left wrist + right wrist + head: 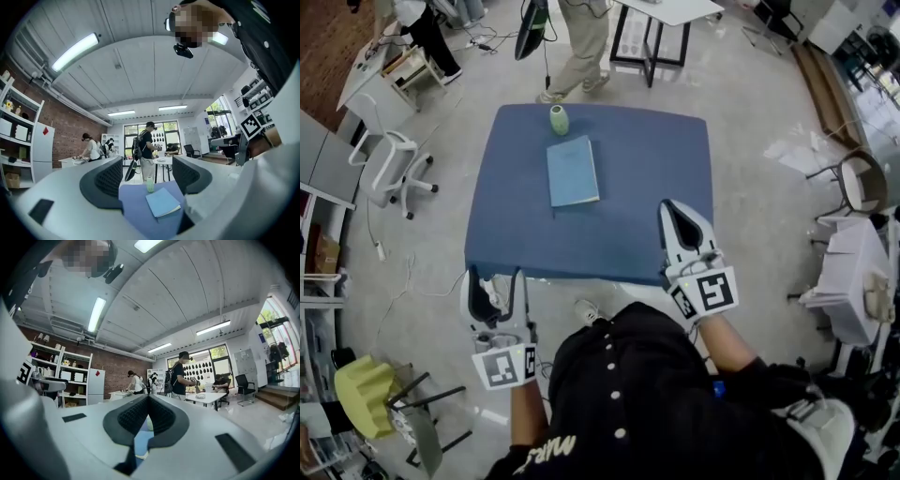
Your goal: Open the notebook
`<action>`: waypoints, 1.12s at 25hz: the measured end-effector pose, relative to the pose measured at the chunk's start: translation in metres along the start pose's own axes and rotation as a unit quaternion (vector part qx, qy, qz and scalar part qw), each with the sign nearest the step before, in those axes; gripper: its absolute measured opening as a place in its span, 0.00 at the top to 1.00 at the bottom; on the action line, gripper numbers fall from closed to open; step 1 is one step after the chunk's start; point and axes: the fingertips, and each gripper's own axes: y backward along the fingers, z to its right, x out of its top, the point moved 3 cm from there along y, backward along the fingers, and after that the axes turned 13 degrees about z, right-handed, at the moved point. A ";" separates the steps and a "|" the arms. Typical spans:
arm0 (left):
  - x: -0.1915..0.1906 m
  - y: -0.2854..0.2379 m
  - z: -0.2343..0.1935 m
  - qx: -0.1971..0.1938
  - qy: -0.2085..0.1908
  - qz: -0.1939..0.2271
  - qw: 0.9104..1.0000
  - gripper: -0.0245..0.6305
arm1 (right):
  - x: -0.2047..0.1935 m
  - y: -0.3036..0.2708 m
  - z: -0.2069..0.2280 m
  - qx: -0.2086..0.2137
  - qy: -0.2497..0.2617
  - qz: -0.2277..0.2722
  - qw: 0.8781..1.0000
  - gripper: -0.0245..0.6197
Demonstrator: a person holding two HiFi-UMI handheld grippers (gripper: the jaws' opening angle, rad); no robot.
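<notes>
My left gripper (495, 281) hangs short of the dark blue cloth-covered table (619, 225), jaws wide apart and holding nothing. My right gripper (675, 214) sits over the table's near edge, jaws pressed together, also empty. The thin light-blue notebook (573, 171) lies closed and flat, ahead of both and between their lines, with a small pale green cup (559, 119) just beyond it. The free edge looks to be on its right, though I can't confirm that. I'd pin the spine side with the left and slip the right's tips under that edge
</notes>
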 end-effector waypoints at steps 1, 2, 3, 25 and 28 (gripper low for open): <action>-0.004 -0.007 -0.008 -0.011 0.003 -0.002 1.000 0.48 | -0.002 -0.006 -0.002 -0.009 0.002 -0.001 1.000 0.96; -0.009 -0.014 -0.013 -0.024 0.005 -0.005 1.000 0.48 | -0.004 -0.010 -0.003 -0.018 0.003 -0.003 1.000 0.96; -0.015 -0.021 -0.016 -0.037 0.007 -0.008 0.999 0.48 | -0.006 -0.012 -0.003 -0.026 0.004 -0.006 1.000 0.96; -0.216 -0.175 0.049 -0.269 -0.046 -0.203 0.940 0.48 | -0.106 -0.085 0.087 -0.093 -0.016 -0.076 0.993 0.96; -0.268 -0.195 0.079 -0.314 -0.074 -0.207 0.924 0.48 | -0.139 -0.086 0.103 -0.098 -0.029 -0.100 0.990 0.96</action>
